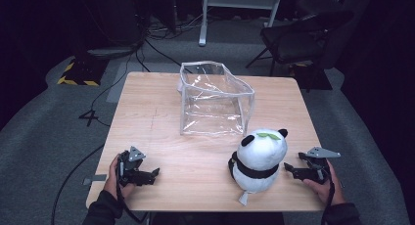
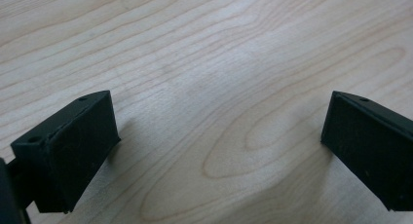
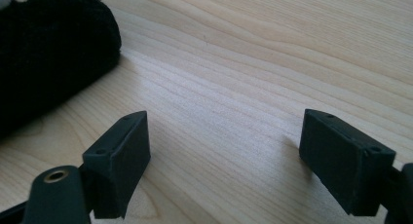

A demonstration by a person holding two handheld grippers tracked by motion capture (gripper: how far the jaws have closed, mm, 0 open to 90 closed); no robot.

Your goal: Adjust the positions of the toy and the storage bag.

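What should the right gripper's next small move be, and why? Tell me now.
Probably ease the right gripper leftward onto the panda toy. Its jaws stand open and empty over bare table, the panda sits just beside them, and the clear bag behind stands open.

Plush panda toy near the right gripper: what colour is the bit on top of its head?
Green leaf on the white-and-black plush panda; high view shows it best.

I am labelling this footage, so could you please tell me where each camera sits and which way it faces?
High view: above the person's side, looking forward and down on the table, clear bag, panda; both hands and grippers show.
Left gripper view: rides the left gripper, facing bare wood.
Right gripper view: rides the right gripper, facing wood; shares the panda with the high view.
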